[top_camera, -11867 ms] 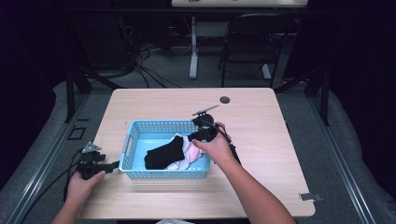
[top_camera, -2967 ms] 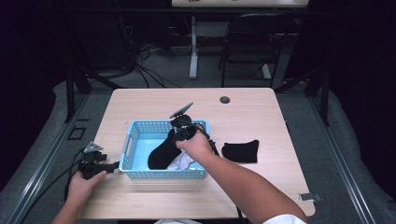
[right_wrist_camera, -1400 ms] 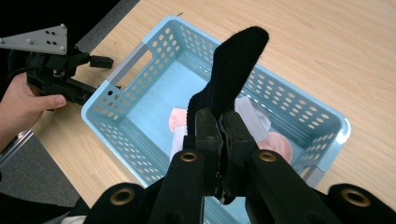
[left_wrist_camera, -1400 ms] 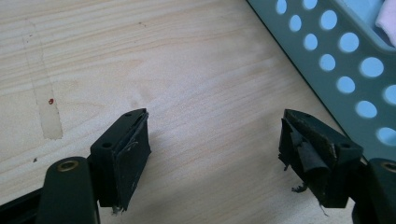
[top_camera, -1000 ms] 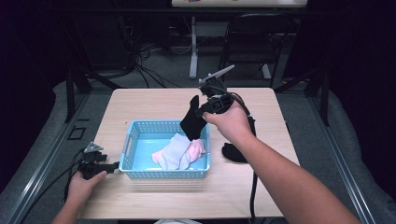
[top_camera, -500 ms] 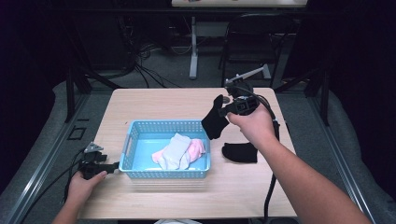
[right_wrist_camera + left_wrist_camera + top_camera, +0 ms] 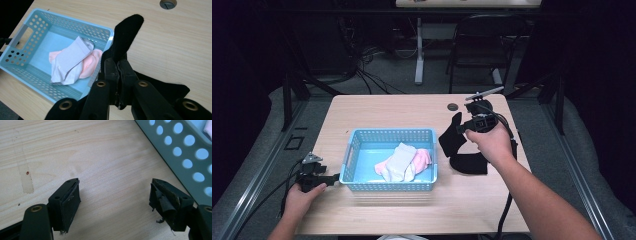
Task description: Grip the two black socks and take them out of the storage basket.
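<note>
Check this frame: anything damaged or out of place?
Yes: the left gripper has frayed pads, black strips peeling off one jaw. Otherwise tidy: right gripper grips a black sock, another lies beside the basket.

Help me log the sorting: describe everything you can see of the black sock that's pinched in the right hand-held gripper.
The black sock is plain, soft knit fabric with no visible pattern. The right hand-held gripper is shut on it, one rounded end standing up above the jaws, the rest hanging limp below. It hangs above the wooden table, just right of the blue basket, over a second black sock lying flat. Whether the two socks touch is unclear.
</note>
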Demonstrator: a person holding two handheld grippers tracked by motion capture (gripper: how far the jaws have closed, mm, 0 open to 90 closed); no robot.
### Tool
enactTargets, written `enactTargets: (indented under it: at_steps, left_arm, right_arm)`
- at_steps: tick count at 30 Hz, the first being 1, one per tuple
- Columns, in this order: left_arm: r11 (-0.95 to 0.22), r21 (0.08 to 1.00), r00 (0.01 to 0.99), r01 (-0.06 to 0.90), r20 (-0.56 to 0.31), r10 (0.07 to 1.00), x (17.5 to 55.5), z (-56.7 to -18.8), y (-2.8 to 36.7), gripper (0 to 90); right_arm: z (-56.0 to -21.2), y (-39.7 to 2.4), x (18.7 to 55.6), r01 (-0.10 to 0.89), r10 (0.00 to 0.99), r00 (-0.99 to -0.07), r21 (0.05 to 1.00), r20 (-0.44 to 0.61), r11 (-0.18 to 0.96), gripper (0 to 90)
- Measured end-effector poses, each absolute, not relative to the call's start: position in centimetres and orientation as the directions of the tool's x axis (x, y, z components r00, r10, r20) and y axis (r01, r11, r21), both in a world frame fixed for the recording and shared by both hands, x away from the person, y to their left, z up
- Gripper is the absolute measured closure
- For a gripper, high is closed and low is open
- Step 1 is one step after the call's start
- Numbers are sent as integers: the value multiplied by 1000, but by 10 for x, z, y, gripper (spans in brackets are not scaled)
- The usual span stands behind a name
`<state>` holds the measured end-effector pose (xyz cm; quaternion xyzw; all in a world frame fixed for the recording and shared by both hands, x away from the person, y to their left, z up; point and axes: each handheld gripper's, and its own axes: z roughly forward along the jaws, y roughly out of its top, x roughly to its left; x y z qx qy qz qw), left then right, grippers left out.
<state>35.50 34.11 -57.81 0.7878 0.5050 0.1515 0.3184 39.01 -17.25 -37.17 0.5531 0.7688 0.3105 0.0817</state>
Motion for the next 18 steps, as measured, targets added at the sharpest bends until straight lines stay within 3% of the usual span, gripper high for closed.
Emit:
enactTargets:
  at_steps: [18]
  left_arm:
    - [-285, 663, 440, 693, -75, 895, 355, -579, 340, 244]
  right_arm:
    - [-439, -208, 401, 853, 931, -260, 513, 257, 97, 871]
